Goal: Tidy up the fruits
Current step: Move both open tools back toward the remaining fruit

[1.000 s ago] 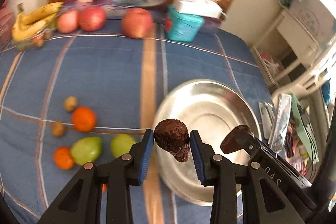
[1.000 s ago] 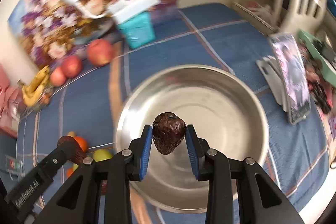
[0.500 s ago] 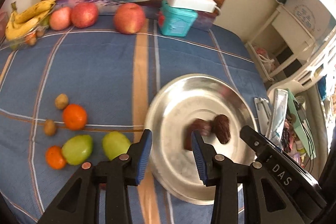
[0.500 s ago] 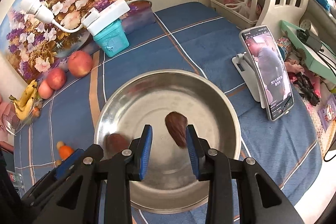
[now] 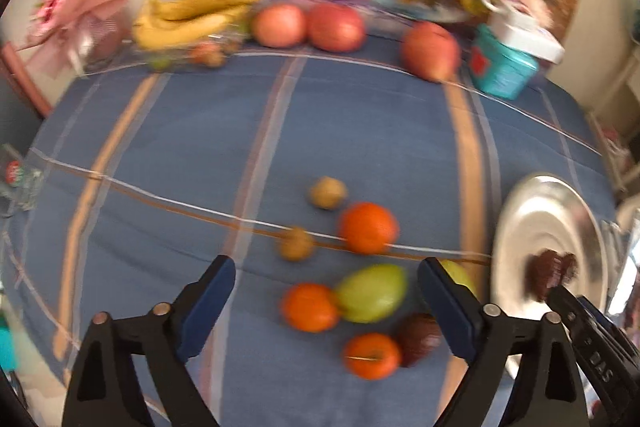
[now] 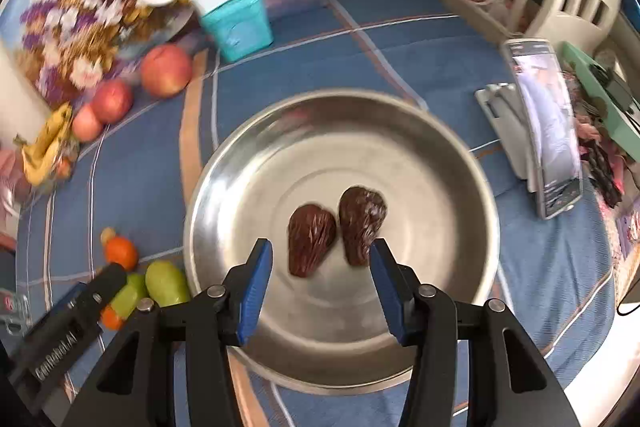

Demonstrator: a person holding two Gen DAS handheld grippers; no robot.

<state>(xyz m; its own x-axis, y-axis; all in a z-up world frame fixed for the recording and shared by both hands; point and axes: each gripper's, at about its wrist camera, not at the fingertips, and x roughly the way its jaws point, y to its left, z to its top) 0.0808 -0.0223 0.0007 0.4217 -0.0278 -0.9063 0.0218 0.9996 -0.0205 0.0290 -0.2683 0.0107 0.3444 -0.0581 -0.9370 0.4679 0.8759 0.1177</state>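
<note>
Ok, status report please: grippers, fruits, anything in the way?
Left gripper open, right gripper open. Two brown fruits in steel bowl. Nothing blocking.

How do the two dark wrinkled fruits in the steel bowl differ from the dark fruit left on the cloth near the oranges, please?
The two dark wrinkled fruits lie inside the steel bowl; the dark fruit on the cloth sits outside it, against an orange. The pair lie side by side, almost touching, with nothing else in the bowl; the single one is crowded among green fruits and oranges. All three share the same brown colour, and no tongs hold any of them.
</note>
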